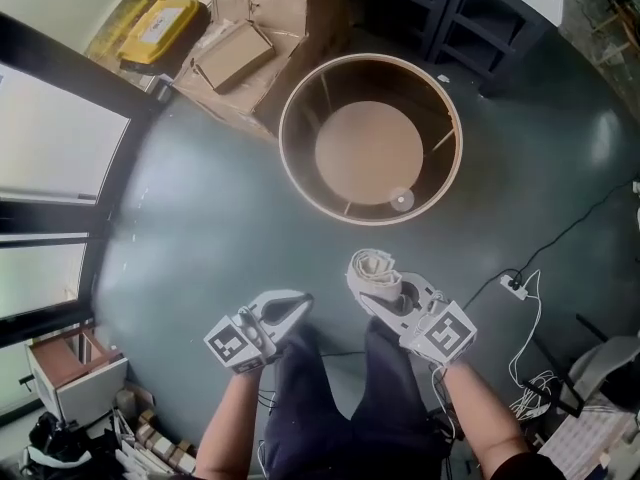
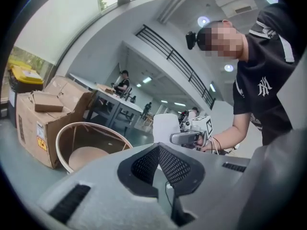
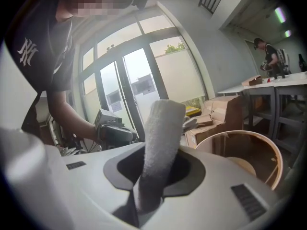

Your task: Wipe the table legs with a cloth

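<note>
Cloth [image 1: 373, 266], rolled up, sits clamped between the jaws of our right tool [image 1: 388, 290], our left tool [image 1: 286, 308] is closed on nothing, and the round table [image 1: 300, 183] stands on the floor [image 1: 200, 228] ahead, apart from both, so we judge no leg is wiped yet.

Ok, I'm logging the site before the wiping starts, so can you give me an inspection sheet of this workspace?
Surface: dark grey floor, no spills seen.
Job's things: round light-wood table on the floor ahead of the person; rolled white cloth, off the table.
Clutter: brown cardboard boxes and a yellow case beyond the table.
Grippers: left gripper jaws together, nothing between them; right gripper shut on the cloth.
Cables: white power strip and loose white cables on the floor at the right.
Surroundings: dark desks beyond the table; tall windows at the left.
</note>
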Motion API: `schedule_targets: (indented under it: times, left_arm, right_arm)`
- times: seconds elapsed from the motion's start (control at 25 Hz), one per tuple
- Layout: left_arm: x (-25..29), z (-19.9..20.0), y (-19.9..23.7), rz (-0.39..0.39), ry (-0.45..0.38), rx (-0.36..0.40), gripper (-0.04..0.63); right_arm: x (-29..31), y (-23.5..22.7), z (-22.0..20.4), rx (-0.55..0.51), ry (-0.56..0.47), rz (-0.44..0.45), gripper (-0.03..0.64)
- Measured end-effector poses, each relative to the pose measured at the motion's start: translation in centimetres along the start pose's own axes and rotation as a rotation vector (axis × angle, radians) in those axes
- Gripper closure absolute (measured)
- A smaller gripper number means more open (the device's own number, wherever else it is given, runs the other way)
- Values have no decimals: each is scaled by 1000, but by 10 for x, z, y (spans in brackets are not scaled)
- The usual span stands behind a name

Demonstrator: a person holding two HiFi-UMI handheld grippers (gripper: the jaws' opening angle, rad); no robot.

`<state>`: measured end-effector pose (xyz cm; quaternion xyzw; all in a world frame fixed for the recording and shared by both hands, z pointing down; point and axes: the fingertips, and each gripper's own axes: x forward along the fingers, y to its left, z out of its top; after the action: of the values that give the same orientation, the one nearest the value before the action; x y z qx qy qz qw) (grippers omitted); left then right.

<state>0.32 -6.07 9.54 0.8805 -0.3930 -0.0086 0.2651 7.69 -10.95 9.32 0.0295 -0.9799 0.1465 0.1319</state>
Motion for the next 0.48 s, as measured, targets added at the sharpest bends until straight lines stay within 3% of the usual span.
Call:
schedule_targets:
  times: [0.28,0.48]
  left_arm:
    - [-3,-65,72,-93,87,39,589]
    - [-15,-91,114,-140,50,44,589]
  right_arm:
    - [66,1,-87,-24,110,-58,525]
    - [121,-16,-143,-49,168,-106,525]
